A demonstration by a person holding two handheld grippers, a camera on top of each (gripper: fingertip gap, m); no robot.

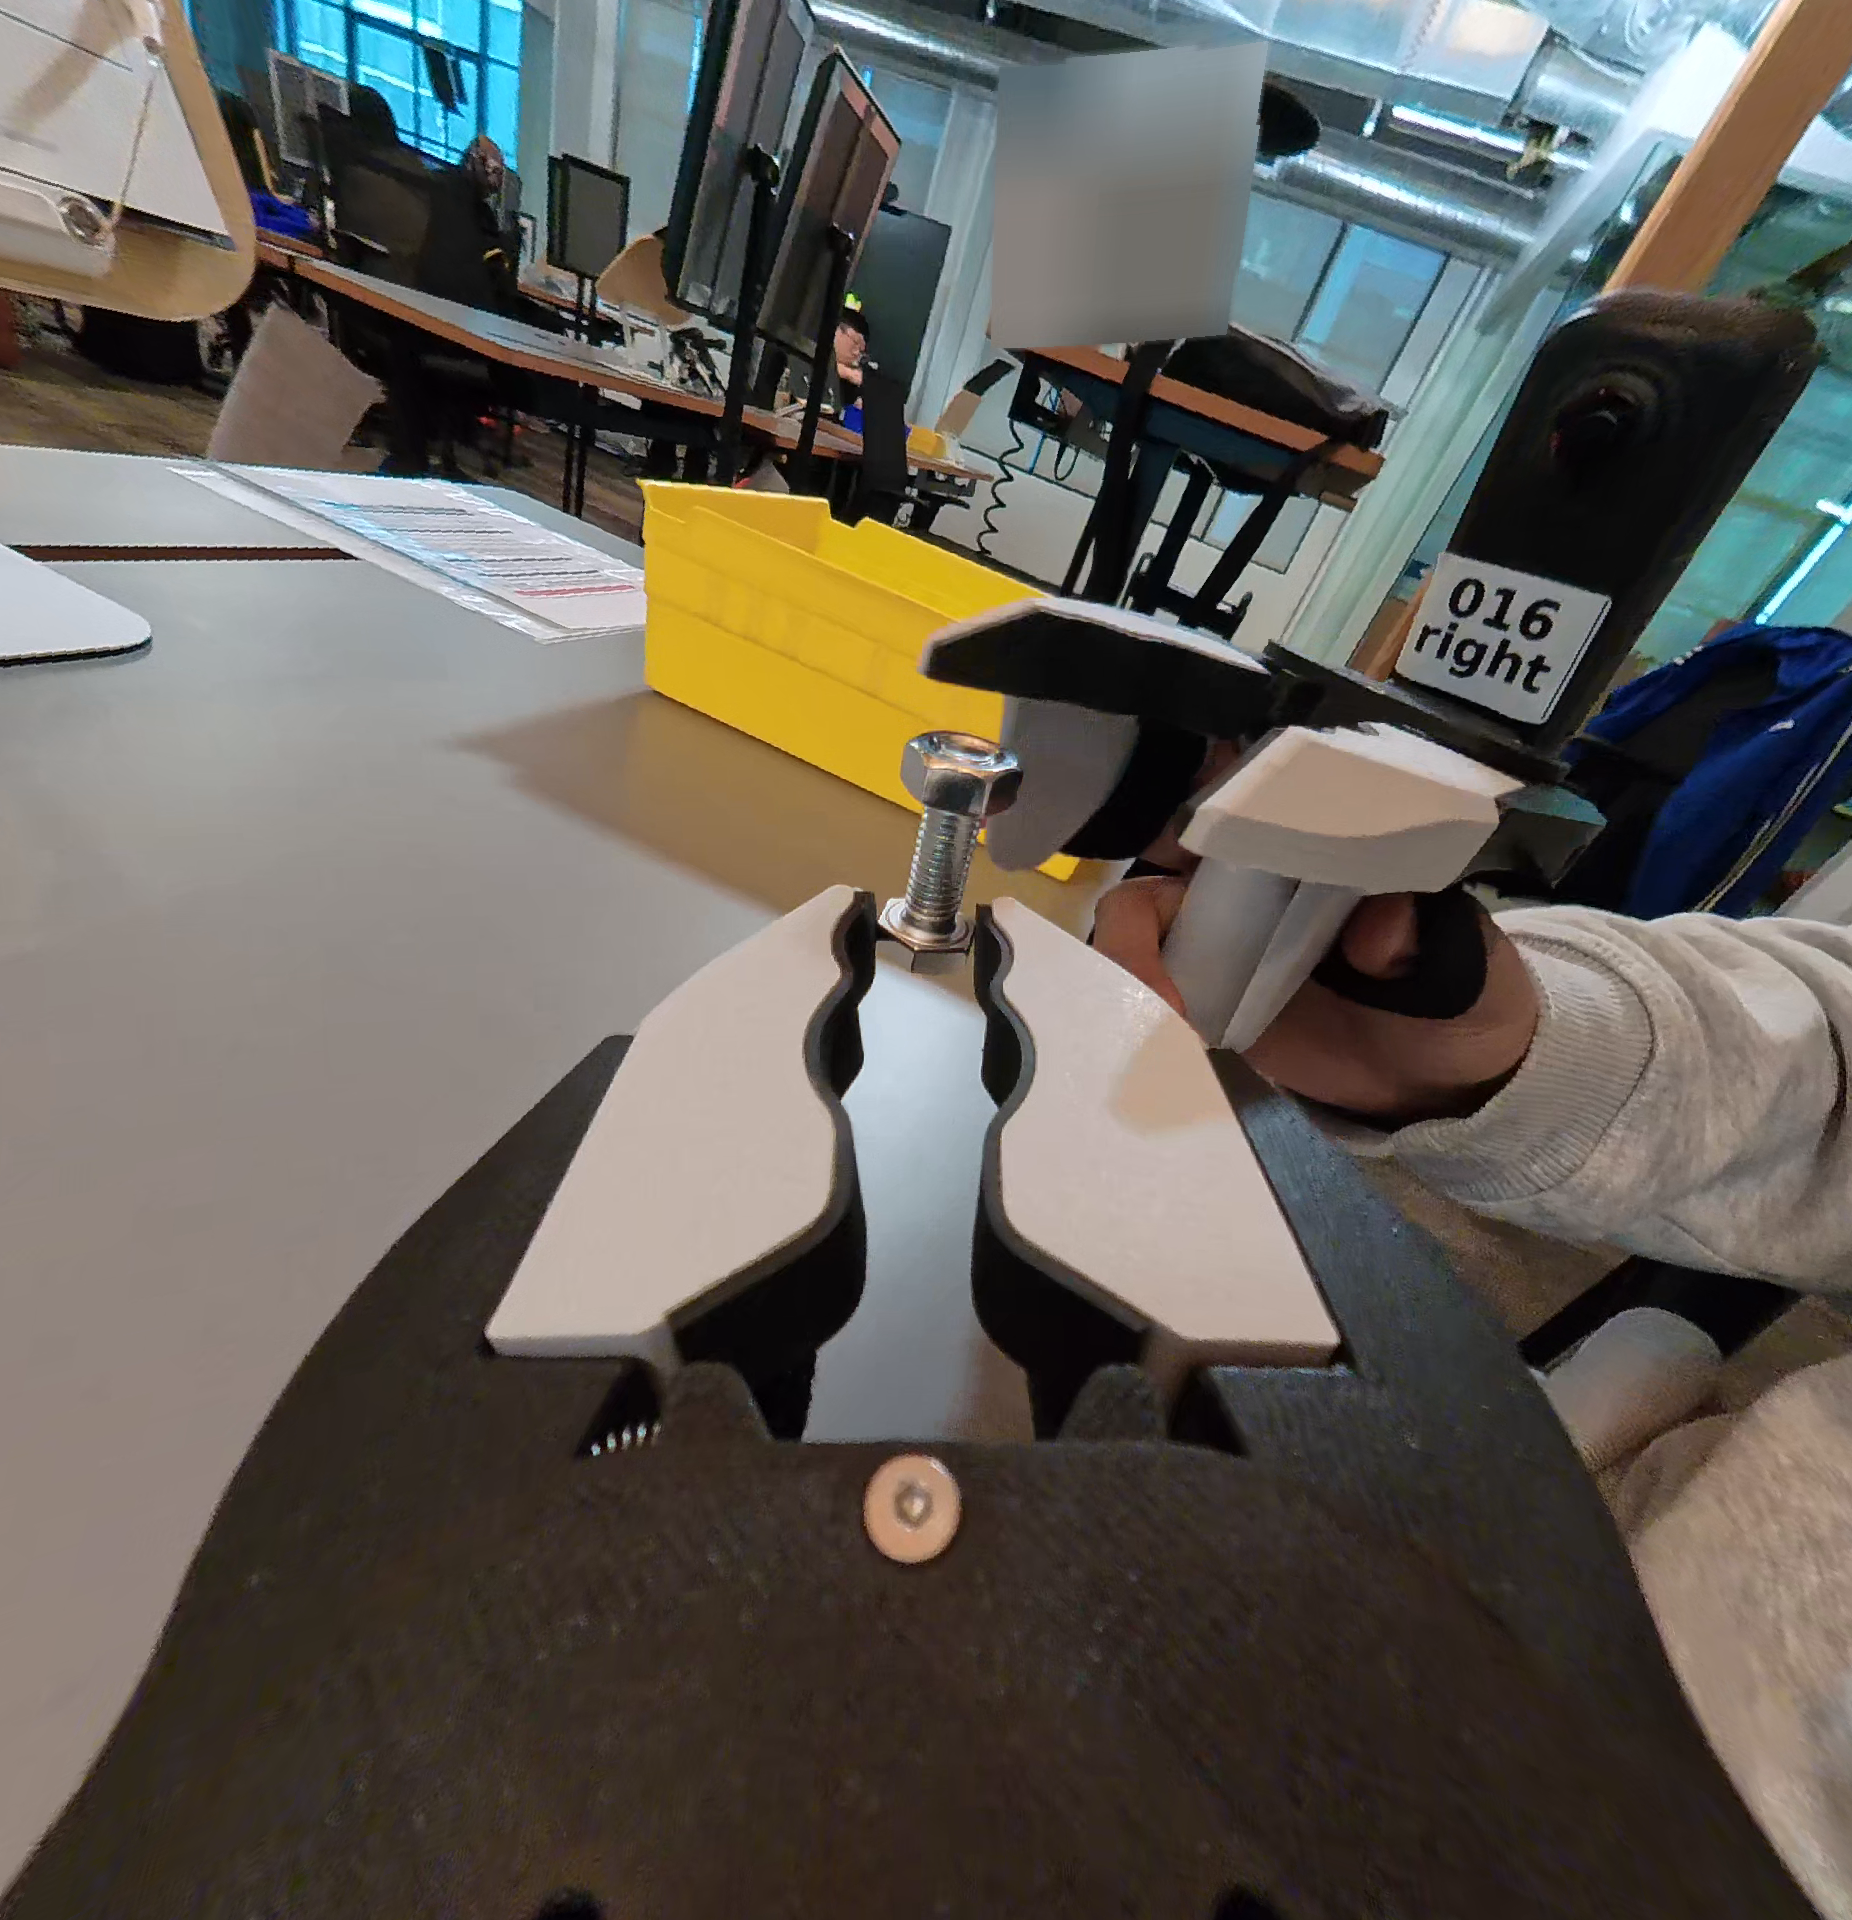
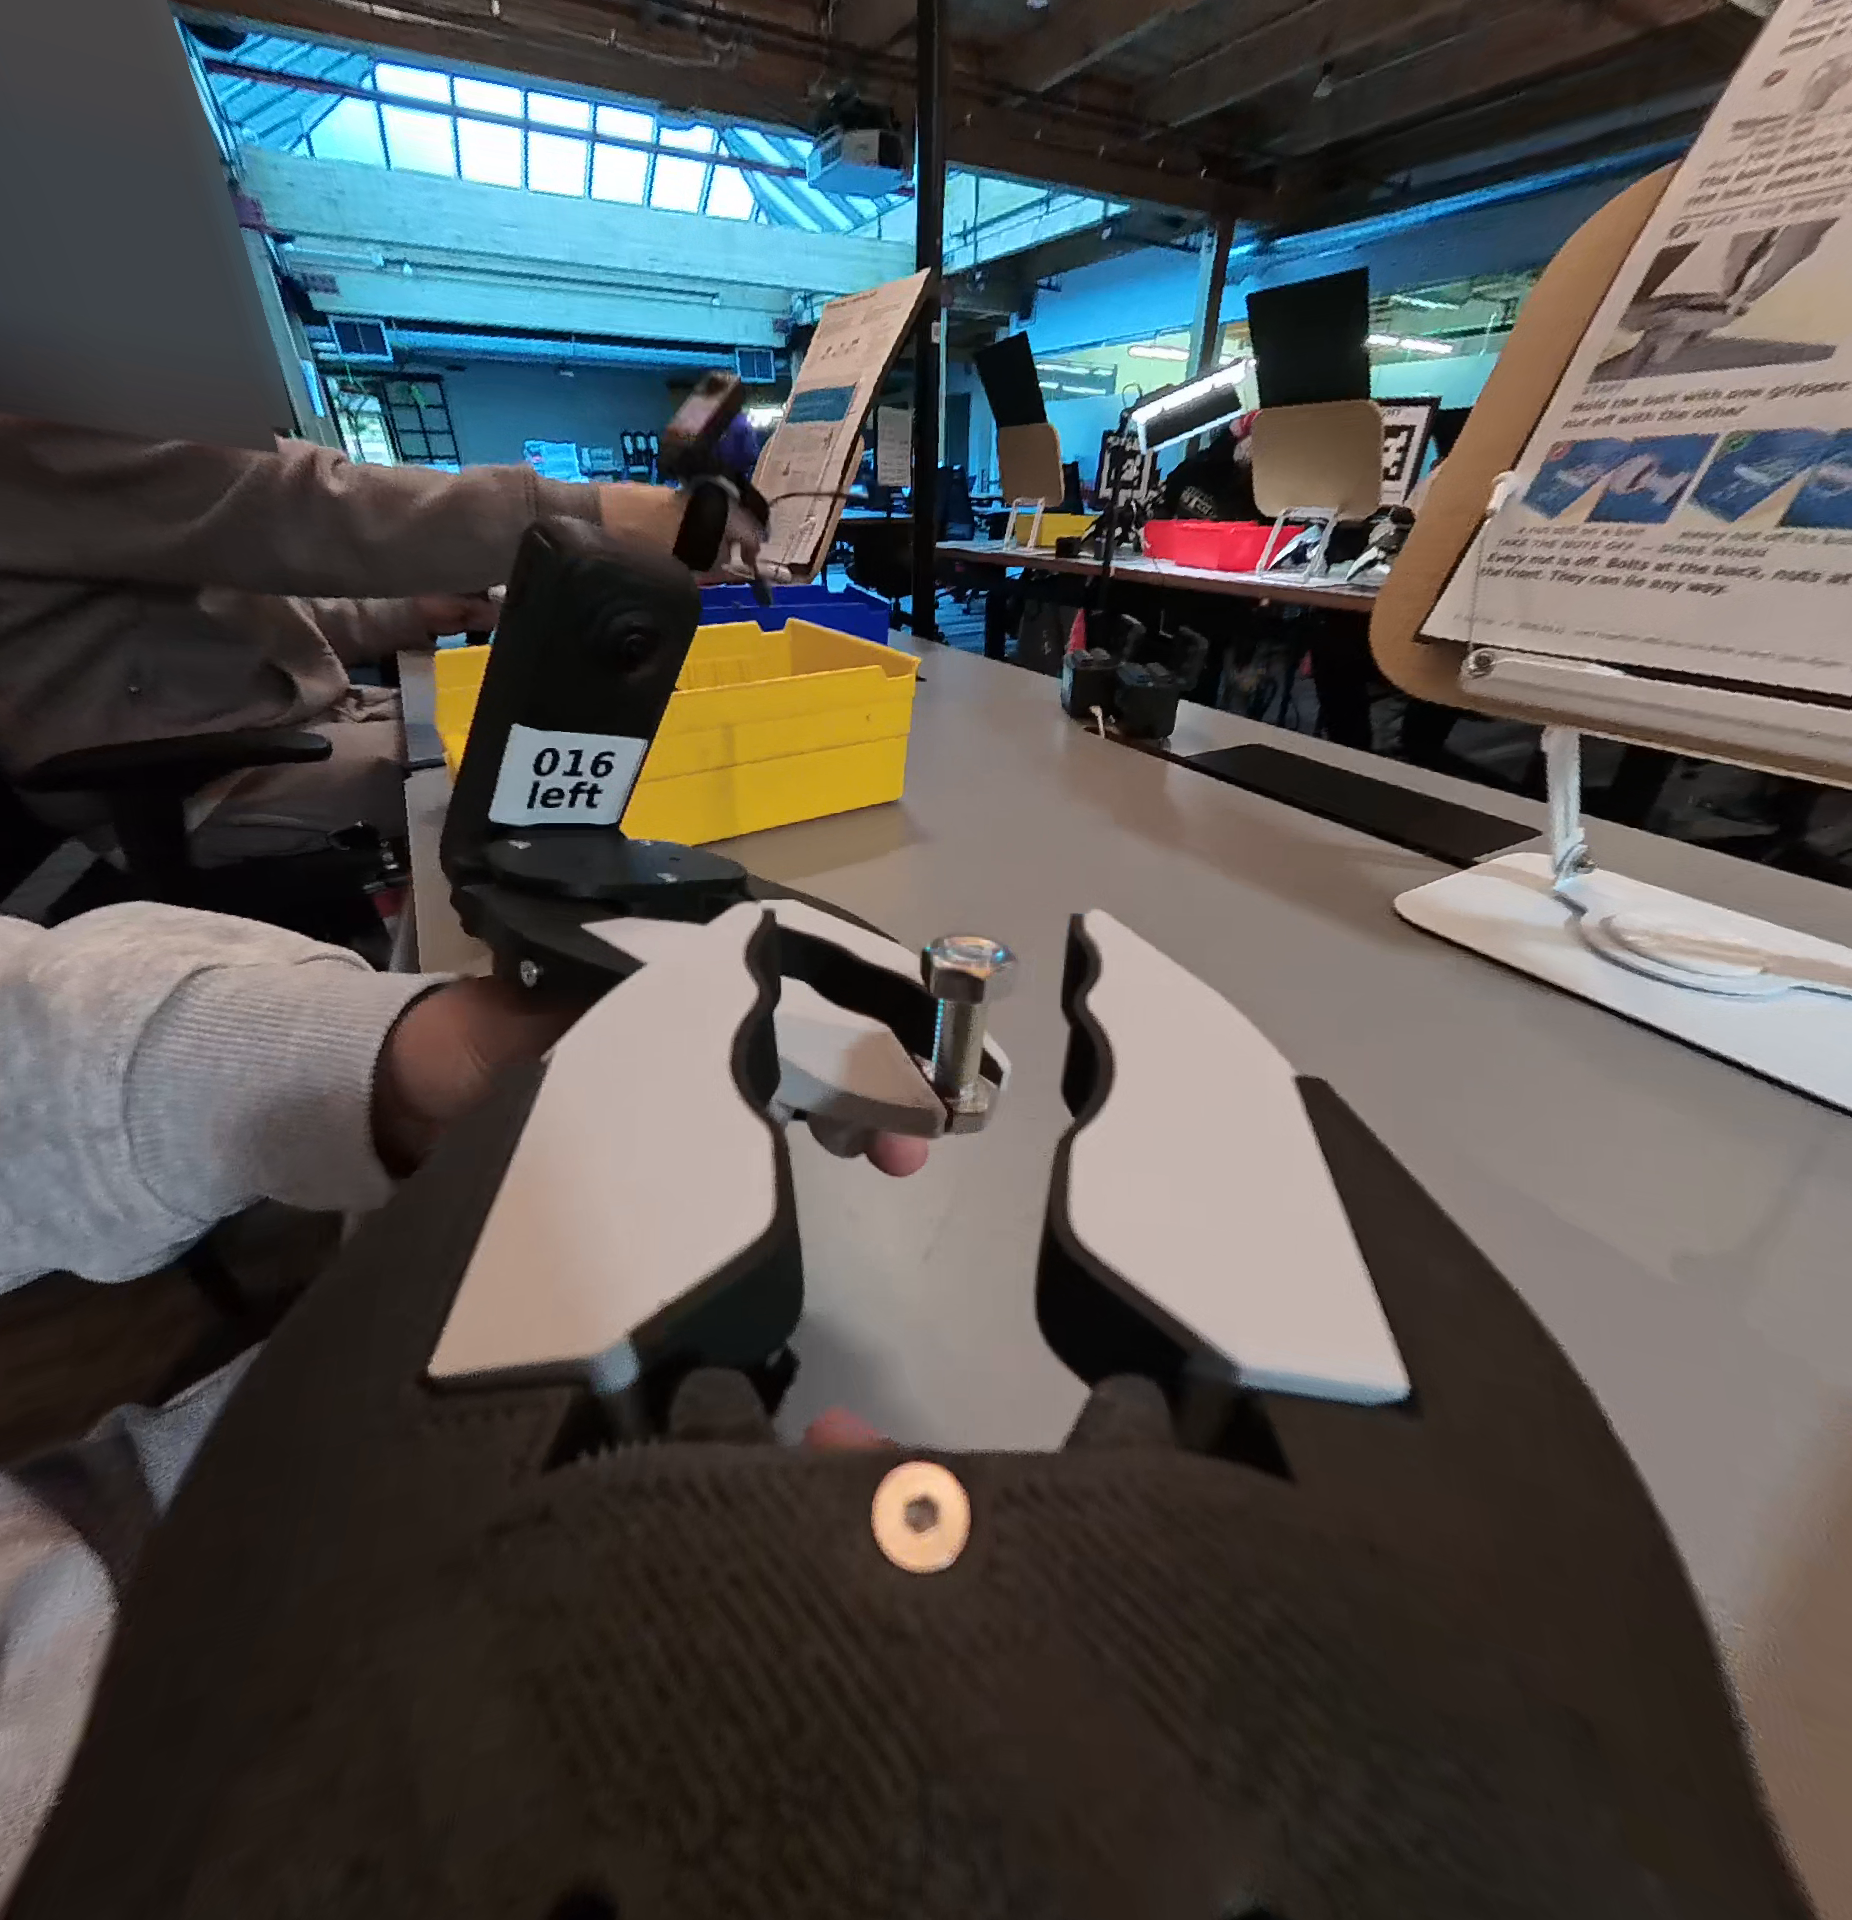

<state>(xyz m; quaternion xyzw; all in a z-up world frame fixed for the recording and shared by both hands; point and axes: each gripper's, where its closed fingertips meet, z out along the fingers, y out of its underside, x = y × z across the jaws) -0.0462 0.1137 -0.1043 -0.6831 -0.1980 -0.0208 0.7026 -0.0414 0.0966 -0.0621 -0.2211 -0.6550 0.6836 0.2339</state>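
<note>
Left claw (image 1: 924,925) pinches nut (image 1: 924,940) of upright bolt (image 1: 953,831); right claw (image 2: 917,997) wide, empty, flanking bolt head; yellow bin (image 1: 797,623) behind.

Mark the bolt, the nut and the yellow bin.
bolt (image 1: 960,770): left wrist view, on its hex head.
nut (image 1: 924,935): left wrist view, on its top face.
yellow bin (image 2: 787,748): right wrist view, on its front wall.

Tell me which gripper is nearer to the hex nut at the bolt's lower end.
Left. The left gripper is shut on the hex nut, the bolt standing upright above it. The right gripper is open, its fingers apart on either side of the bolt.
</note>
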